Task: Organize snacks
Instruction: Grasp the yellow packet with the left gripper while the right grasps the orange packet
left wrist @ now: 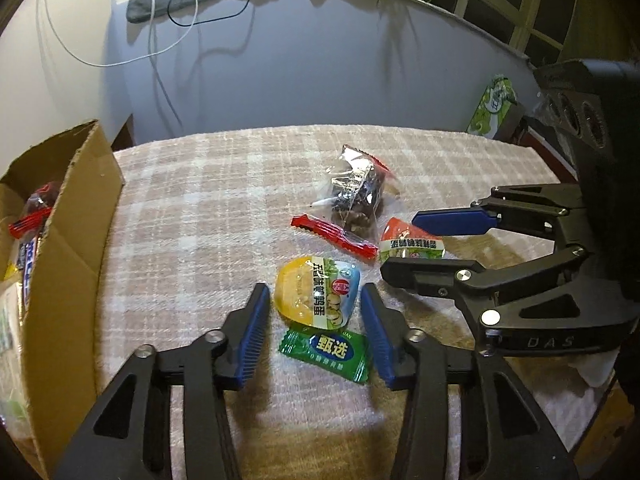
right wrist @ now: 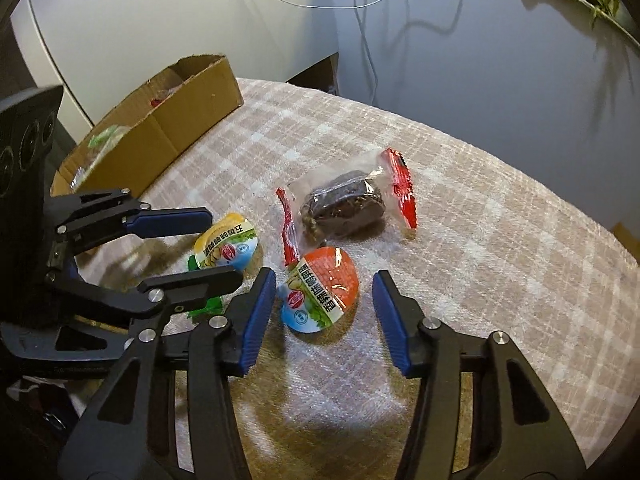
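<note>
- My left tongs [left wrist: 314, 304] stand part open, straddling the yellow egg pack [left wrist: 316, 294] without pressing it.
- My right tongs [right wrist: 325, 308] stand part open around the orange egg pack [right wrist: 320, 294], a gap on either side.
- The green candy [left wrist: 325, 354] touches the yellow egg pack's near edge.
- The clear-wrapped cake [right wrist: 342, 206] lies just beyond the orange pack on the table [right wrist: 480, 240].
- The cardboard box [left wrist: 76, 216] stands well left of the yellow egg pack, holding snacks.

**Snacks clustered mid-desk, box at the left**

On the desk [left wrist: 192, 200], the sealed cup [left wrist: 316, 292] lies just behind the flat candy packet [left wrist: 326, 354]. Another cup [right wrist: 320, 294] sits to its right, the wrapped cake [left wrist: 356, 196] behind both. The cardboard box [left wrist: 76, 216] stands left, holding more snacks.
</note>
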Tool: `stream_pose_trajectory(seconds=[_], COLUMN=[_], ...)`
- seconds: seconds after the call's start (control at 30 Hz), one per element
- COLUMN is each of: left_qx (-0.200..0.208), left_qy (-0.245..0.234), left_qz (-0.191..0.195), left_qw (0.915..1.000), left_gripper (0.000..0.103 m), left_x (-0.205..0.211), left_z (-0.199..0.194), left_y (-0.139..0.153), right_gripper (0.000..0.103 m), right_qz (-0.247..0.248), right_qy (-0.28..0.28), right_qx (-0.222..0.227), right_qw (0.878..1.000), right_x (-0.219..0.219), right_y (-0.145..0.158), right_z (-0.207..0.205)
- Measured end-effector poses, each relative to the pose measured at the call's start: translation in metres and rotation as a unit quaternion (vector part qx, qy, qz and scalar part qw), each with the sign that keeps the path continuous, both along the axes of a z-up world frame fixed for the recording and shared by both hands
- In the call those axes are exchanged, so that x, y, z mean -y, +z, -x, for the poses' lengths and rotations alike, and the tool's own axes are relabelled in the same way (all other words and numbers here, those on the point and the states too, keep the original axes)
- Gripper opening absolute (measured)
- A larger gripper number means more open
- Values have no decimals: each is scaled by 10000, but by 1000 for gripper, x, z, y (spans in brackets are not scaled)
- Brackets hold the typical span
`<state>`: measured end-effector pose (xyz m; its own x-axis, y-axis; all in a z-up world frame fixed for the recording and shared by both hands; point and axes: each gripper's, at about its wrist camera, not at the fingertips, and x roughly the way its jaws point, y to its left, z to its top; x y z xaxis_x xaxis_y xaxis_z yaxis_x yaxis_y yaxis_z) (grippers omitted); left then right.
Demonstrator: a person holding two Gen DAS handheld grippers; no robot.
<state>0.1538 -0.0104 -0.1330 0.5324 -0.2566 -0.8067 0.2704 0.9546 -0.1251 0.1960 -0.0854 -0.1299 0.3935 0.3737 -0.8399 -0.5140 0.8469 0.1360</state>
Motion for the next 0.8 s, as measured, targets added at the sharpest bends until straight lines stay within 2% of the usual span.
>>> stream_pose_trajectory(seconds=[0.1, 0.43, 0.8], left_qx=[16, 126, 249], left_qy=[-12, -82, 14], left_qz=[-50, -252, -89], left_qw=[10000, 9996, 9997], left_gripper=[38, 30, 30], left_x=[2, 13, 3], left_z=[-3, -6, 1], left_y=[-1, -3, 7], right_gripper=[43, 35, 25], right_qz=[69, 115, -116], right_qy=[42, 56, -82], right_qx=[39, 115, 211], right_qw=[10000, 9999, 9997], right_x=[-1, -1, 11], right_y=[0, 2, 10], right_z=[0, 3, 9])
